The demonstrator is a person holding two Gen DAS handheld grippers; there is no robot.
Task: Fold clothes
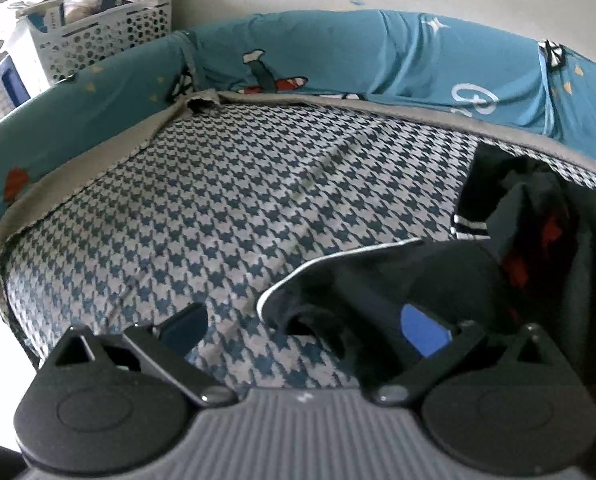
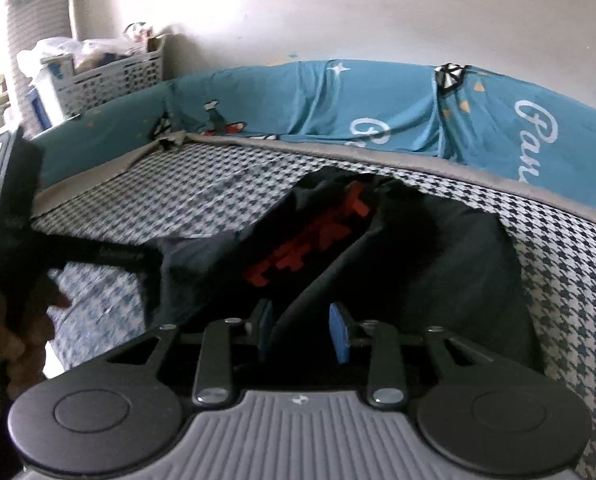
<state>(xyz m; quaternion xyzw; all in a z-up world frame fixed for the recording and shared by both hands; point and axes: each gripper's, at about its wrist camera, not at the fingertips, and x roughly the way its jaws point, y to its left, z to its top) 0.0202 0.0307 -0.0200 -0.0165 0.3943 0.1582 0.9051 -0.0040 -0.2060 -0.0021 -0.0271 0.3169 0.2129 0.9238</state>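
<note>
Dark garment (image 1: 478,264) on houndstooth bed (image 1: 217,208), teal bumper (image 1: 338,52) behind it, basket (image 1: 97,28) beyond bumper's left end. Left gripper (image 1: 310,324) spread wide, white-piped hem beside its right pad, nothing pinched. Only in right view: right gripper (image 2: 304,334) narrowly parted, a fold (image 2: 293,312) between its pads, grip unclear; red print (image 2: 318,236) farther along the garment.

I see a houndstooth bed cover (image 1: 201,200) with teal printed bolsters (image 1: 378,56) along its edges. Behind stands a pale wall (image 2: 338,12). A full white perforated basket (image 1: 105,36) fills the corner.
</note>
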